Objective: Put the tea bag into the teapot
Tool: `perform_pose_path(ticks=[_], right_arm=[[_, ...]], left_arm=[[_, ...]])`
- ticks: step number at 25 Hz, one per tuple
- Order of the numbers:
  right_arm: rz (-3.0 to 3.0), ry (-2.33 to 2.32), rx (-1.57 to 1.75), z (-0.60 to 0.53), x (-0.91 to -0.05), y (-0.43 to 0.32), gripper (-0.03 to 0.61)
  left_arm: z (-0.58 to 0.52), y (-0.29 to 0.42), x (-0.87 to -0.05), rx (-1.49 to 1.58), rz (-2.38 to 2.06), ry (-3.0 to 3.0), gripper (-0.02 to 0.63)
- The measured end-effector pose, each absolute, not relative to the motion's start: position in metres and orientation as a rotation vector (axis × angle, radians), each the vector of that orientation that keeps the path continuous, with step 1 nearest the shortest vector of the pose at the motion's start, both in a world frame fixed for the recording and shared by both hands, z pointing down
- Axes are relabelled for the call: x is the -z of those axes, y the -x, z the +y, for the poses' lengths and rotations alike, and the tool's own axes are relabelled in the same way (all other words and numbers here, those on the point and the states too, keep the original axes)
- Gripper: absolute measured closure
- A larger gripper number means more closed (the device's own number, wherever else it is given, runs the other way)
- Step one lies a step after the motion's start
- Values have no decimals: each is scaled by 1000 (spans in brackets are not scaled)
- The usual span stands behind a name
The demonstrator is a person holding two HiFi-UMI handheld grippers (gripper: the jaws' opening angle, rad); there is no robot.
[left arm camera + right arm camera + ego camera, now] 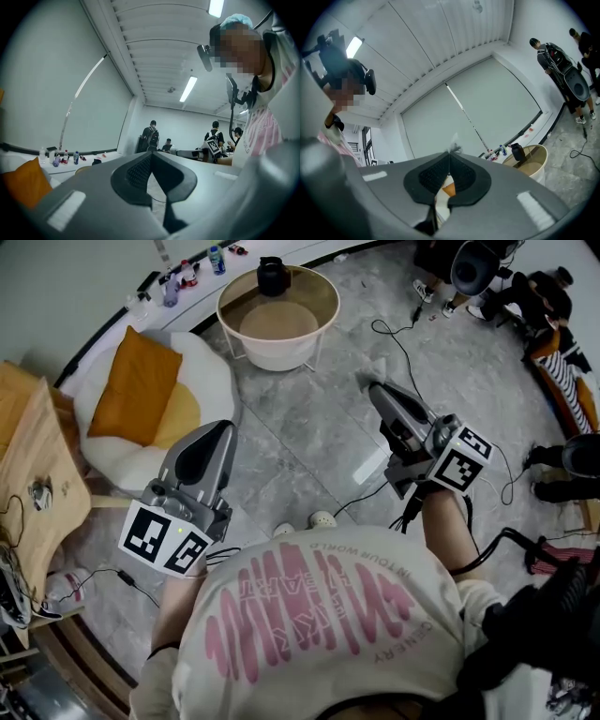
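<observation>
Right gripper [450, 154] has its jaws pressed together on the tea bag [453, 143], which sticks out past the tips; left gripper [151, 155] is closed, empty. The teapot [273, 276] stands at the round table's [281, 354] far edge, well apart. I think it is better to hold the grip until the bag is above its mouth.

Black teapot [273, 276] stands upright at 12 o'clock on the round tabletop [281, 357]; pale tea bag [453, 145] pinched in right gripper [450, 153].

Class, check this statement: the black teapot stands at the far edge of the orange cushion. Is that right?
Not quite. The black teapot stands at the far edge of the round table, not the orange cushion. The head view shows it.
</observation>
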State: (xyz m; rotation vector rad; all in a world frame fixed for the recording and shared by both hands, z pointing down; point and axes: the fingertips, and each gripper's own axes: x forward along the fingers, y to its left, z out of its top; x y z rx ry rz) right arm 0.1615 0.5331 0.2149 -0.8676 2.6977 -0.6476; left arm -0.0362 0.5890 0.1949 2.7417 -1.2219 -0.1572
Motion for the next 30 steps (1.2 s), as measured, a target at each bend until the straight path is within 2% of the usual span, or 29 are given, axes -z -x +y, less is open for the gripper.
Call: perform_pose_path(ticks=[7,18,30], right_arm=[[2688,882,653,538,-231,-132,572],[2683,847,708,498,-244,-106,572],[2726,794,771,376,-250,-130,572]], left_arm=[[592,76,-195,174,-1277,-2742,598],[561,87,-208,121,-1275,-2732,598],[449,48,-213,58,-1293,-2670,598]])
